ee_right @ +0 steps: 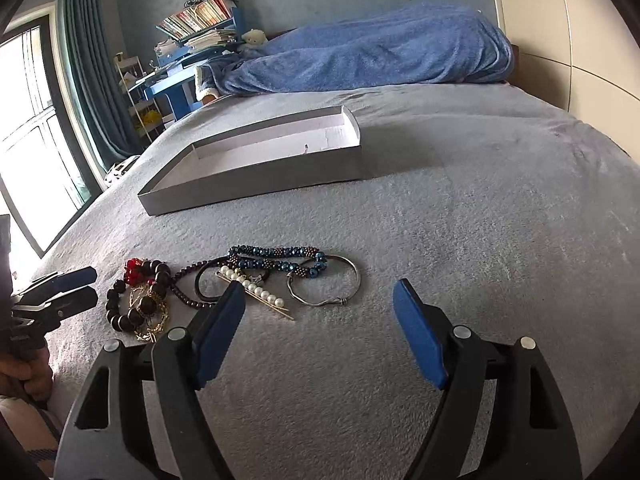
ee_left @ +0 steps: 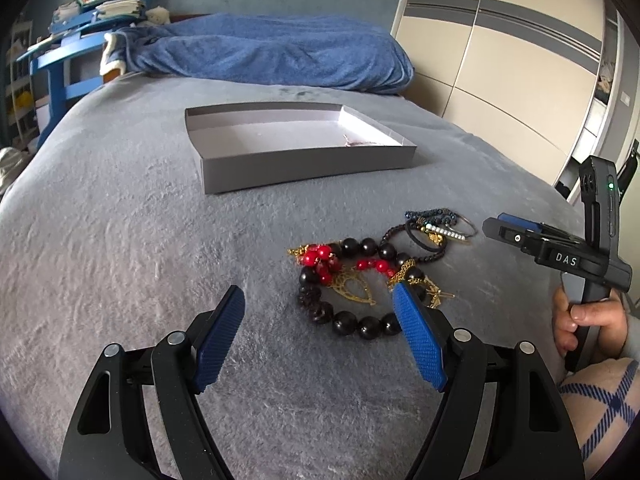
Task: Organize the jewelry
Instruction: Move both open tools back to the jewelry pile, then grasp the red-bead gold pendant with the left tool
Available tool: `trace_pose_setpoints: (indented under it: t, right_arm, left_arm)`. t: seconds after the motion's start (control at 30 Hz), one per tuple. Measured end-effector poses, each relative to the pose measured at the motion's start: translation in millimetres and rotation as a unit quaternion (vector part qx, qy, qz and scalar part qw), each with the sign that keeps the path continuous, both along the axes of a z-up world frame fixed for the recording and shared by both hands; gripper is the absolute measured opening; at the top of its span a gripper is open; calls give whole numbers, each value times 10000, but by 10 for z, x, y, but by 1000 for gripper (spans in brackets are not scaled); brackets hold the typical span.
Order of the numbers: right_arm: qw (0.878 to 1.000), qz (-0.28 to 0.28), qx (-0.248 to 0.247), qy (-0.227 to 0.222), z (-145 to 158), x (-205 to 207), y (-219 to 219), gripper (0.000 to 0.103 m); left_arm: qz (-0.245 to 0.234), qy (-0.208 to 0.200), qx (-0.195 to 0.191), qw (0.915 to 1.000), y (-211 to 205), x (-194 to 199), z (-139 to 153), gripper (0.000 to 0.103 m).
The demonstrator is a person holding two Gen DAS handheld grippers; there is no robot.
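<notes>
A pile of jewelry lies on the grey bedspread: a black bead bracelet (ee_left: 352, 320), red beads (ee_left: 320, 260) with gold chains, a blue beaded bracelet (ee_right: 280, 258), a pearl pin (ee_right: 256, 290) and a silver bangle (ee_right: 324, 284). A shallow grey box (ee_left: 296, 160) stands farther back and shows in the right wrist view (ee_right: 256, 180) too, with a small item inside. My left gripper (ee_left: 320, 300) is open just before the black beads. My right gripper (ee_right: 320, 292) is open above the bedspread, near the bangle and pearl pin.
A blue blanket (ee_left: 272, 52) is bunched at the head of the bed. A blue desk with books (ee_right: 192, 40) stands at the far left, a window and curtain (ee_right: 80, 60) beside it. Wardrobe doors (ee_left: 500, 60) run along the right.
</notes>
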State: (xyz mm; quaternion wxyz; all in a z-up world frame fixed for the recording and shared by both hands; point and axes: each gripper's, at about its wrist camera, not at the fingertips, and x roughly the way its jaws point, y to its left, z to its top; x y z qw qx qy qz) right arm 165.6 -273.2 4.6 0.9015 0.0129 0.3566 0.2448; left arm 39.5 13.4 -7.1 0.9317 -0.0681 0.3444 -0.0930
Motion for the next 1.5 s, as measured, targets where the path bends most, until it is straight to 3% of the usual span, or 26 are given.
trace_pose_setpoints:
  t: [0.27, 0.47, 0.57, 0.73, 0.8, 0.83, 0.9, 1.03, 1.23, 1.43, 1.5]
  right_arm:
    - [9999, 57, -122, 55, -30, 14, 50, 75]
    - [9999, 56, -123, 73, -36, 26, 46, 75]
    - [9999, 64, -114, 92, -38, 33, 46, 75]
    - [9999, 68, -97, 121, -47, 48, 34, 75]
    - [9999, 62, -86, 131, -50, 52, 30, 75]
    - [9999, 61, -84, 133, -52, 50, 31, 75]
    - [9999, 63, -86, 136, -53, 53, 31, 75]
    - [9998, 66, -103, 177, -68, 66, 32, 75]
    - [9996, 48, -186, 222, -79, 74, 60, 74]
    - [9989, 221, -316, 249, -97, 66, 142, 54]
    - [9983, 373, -387, 223, -86, 51, 204, 53]
  left_arm:
    - [-215, 82, 237, 9995, -134, 47, -14, 77]
    - [-116, 259, 22, 9996, -74, 185, -24, 72]
    - [-81, 248, 19, 9997, -83, 256, 13, 65]
    - [-55, 403, 409, 9983, -166, 457, -10, 51]
    - [-88, 493, 551, 9972, -207, 529, -47, 29]
    - [-94, 531, 602, 9967, -220, 546, -62, 27]
    - [-119, 416, 659, 9969, -241, 517, -46, 15]
    - [-123, 83, 609, 9980, -231, 412, 77, 14]
    - [-165, -495, 233, 9984, -202, 298, 434, 14]
    - [-149, -889, 105, 9959, -170, 252, 804, 14]
    - [-87, -977, 77, 9951, -124, 231, 890, 14]
